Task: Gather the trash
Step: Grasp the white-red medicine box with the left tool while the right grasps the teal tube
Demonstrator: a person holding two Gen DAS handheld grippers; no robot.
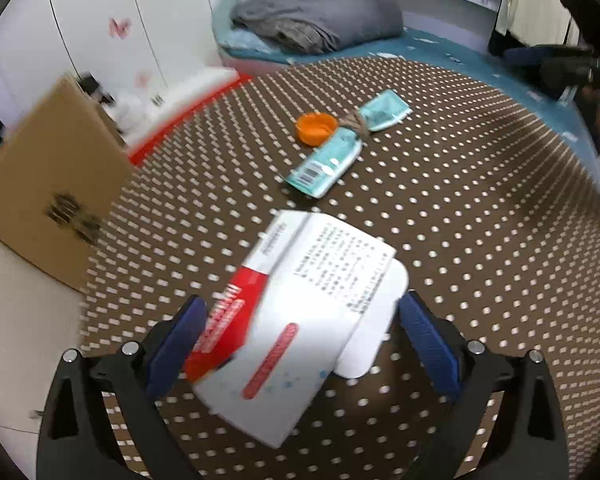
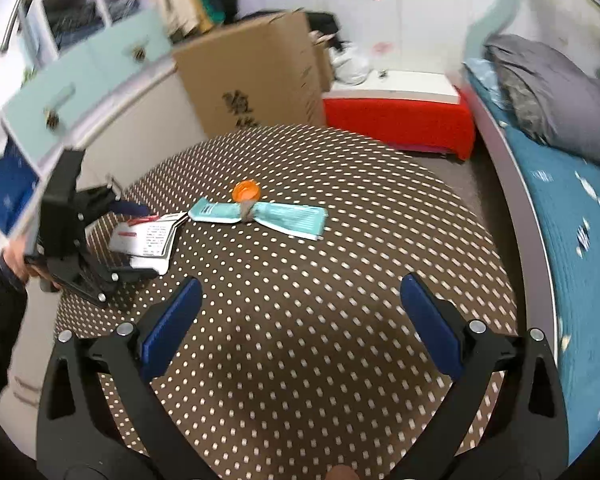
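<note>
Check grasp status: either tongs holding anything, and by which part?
Nothing held. Left tongs are open, straddling the white-and-red flattened cardboard box without clamping. Right tongs are open over the dotted brown tablecloth.

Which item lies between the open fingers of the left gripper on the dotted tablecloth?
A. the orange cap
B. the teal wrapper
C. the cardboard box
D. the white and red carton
D: in the left wrist view the white and red carton sits between the spread fingers of the left gripper, while the orange cap and teal wrapper lie farther off.
</note>
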